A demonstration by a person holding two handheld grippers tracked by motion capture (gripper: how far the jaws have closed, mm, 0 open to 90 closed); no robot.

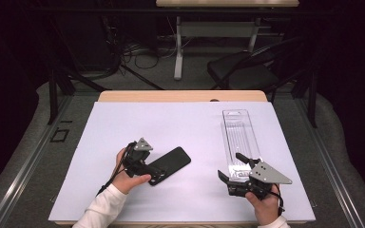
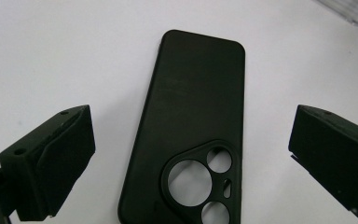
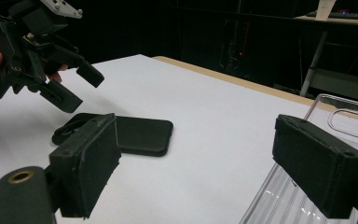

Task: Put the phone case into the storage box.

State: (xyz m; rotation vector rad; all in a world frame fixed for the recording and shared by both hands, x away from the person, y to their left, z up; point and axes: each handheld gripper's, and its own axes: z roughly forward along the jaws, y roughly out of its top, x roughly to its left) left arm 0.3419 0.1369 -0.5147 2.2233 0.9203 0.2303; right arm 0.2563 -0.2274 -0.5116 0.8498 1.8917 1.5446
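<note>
A black phone case [image 1: 171, 164] lies flat on the white mat, back up, with its camera cut-outs toward my left gripper [image 1: 156, 173]. In the left gripper view the case [image 2: 191, 116] sits between the wide-apart jaws of the gripper [image 2: 191, 114], and neither pad touches it. The right gripper view shows that left gripper [image 3: 86, 91] hanging just above the case [image 3: 135, 133]. A long clear plastic tray [image 1: 240, 133] lies at the right. My right gripper [image 1: 230, 166] stands open at its near end, one jaw over the tray [image 3: 345, 121].
The white mat [image 1: 171, 118] covers a wooden table whose far edge [image 1: 180, 96] shows. Behind the table stand a black chair [image 1: 242, 66] and another table's leg [image 1: 178, 47], with cables on the floor.
</note>
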